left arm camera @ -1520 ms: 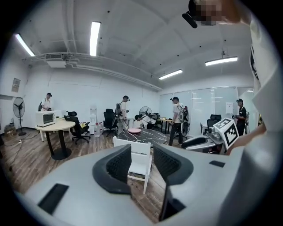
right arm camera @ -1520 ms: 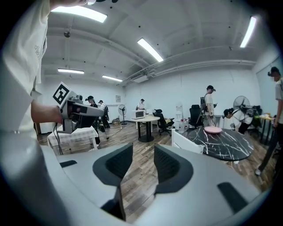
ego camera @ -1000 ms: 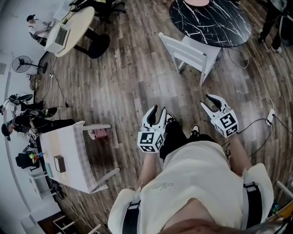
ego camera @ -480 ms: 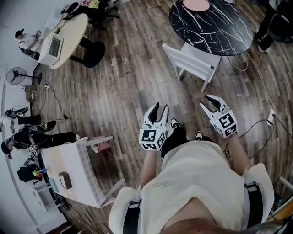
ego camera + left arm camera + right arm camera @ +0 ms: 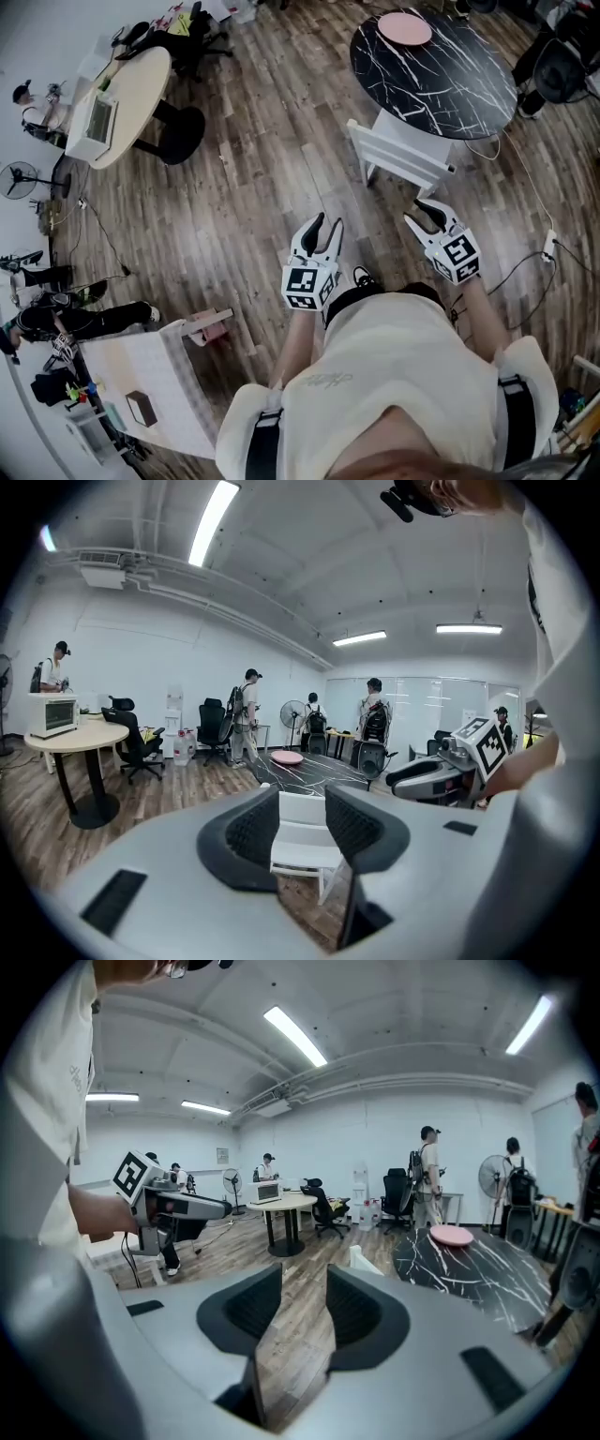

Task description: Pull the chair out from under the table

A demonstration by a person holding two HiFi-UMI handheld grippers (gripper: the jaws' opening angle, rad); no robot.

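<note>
A white chair [image 5: 403, 155] stands with its seat tucked under the round black marble table [image 5: 436, 66], which carries a pink plate [image 5: 405, 28]. My left gripper [image 5: 322, 228] is open and empty, a short way short of the chair. In the left gripper view the chair [image 5: 302, 836] shows through the gap between the jaws. My right gripper [image 5: 424, 212] is also open and empty, close to the chair's near right corner. In the right gripper view the chair's top corner [image 5: 362, 1260] and the black table [image 5: 469, 1269] lie just ahead.
A power strip with cables [image 5: 548, 246] lies on the wooden floor at the right. A round beige table [image 5: 122, 89] with office chairs stands far left, a white desk [image 5: 141, 375] at the lower left. People stand along the left edge and beyond the black table.
The person has walked toward the black table, so the chair and table sit nearer to both grippers. Both grippers moved forward together and stayed open and empty.
</note>
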